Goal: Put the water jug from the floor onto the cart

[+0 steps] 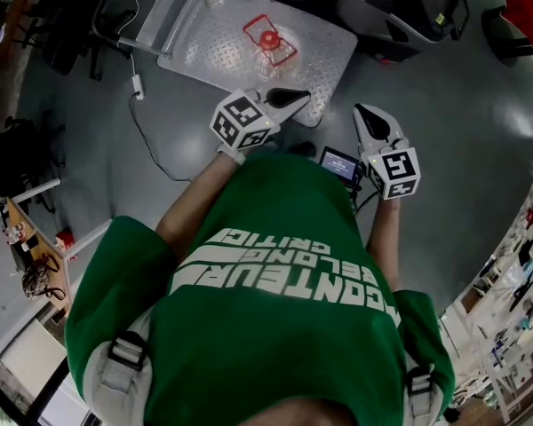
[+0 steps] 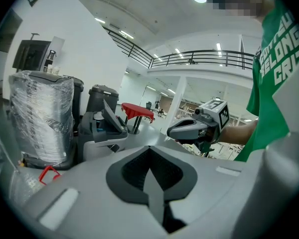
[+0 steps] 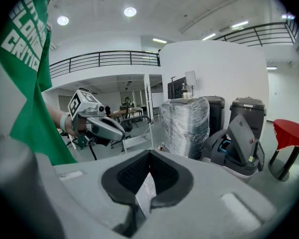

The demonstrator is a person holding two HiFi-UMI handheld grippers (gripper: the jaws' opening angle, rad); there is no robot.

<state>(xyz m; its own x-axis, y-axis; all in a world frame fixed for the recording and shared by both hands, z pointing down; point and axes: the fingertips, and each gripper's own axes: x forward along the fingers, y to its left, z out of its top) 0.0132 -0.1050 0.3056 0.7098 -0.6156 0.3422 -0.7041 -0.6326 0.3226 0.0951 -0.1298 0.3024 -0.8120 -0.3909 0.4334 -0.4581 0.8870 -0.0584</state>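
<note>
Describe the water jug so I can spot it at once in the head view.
Find the grey diamond-plate cart on the floor, near the top of the head view. On its deck sits the water jug, seen from above: clear plastic with a red cap and a red handle. It is the only red-trimmed thing on the cart.

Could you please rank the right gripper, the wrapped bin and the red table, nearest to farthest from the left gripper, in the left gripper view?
1. Right gripper, close by on the right.
2. Wrapped bin, on the left.
3. Red table, far back at centre.
</note>
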